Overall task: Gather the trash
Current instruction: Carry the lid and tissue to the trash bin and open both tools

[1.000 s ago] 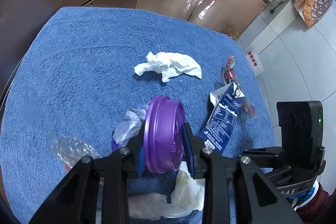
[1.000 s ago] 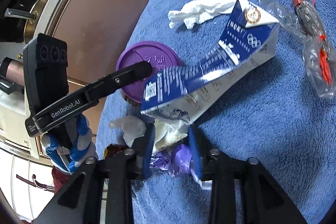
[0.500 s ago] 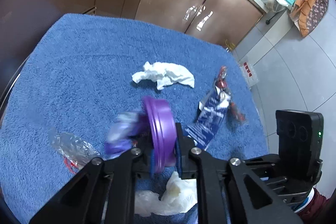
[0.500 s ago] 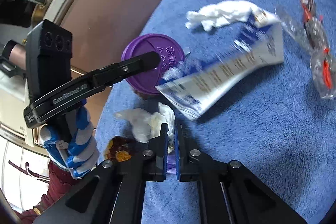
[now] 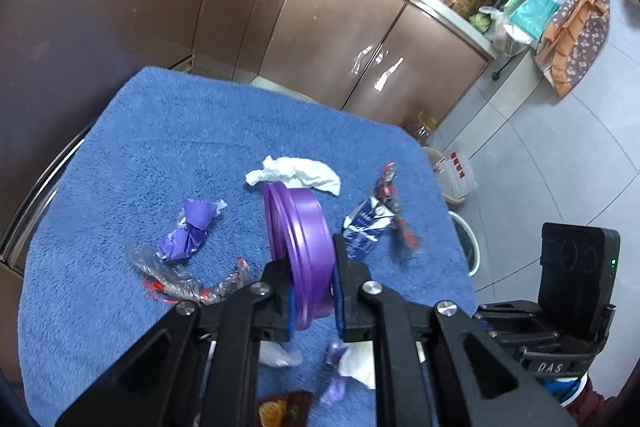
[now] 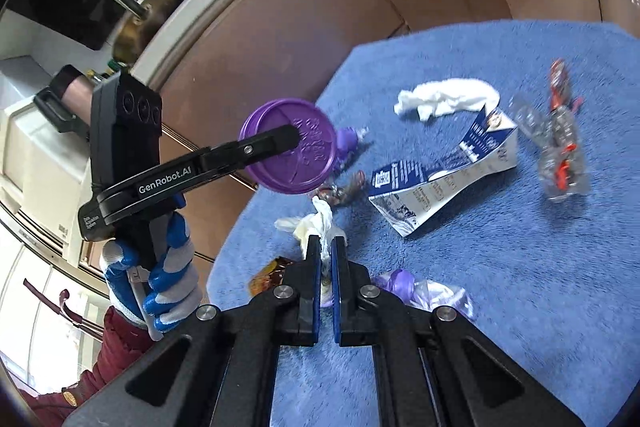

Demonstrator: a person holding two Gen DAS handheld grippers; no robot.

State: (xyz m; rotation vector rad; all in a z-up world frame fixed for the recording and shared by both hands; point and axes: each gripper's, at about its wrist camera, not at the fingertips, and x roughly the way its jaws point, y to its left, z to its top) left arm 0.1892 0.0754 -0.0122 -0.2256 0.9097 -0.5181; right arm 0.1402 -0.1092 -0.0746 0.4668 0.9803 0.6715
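Now both grippers are loaded above the blue towel (image 5: 120, 155): the left gripper (image 5: 312, 297) is clamped on the purple lid (image 5: 300, 239), held on edge over the towel's near half, while the right gripper (image 6: 326, 267) pinches a white crumpled wrapper (image 6: 316, 223). Beyond the lid lies the milk carton (image 6: 444, 179), its long axis slanting away rightward, nearer the right gripper.

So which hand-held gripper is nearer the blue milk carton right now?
Left, narrowly. The left hand-held gripper, clamping the purple lid, sits just beside the blue milk carton. The right hand-held gripper, pinching a white wrapper, is farther back.
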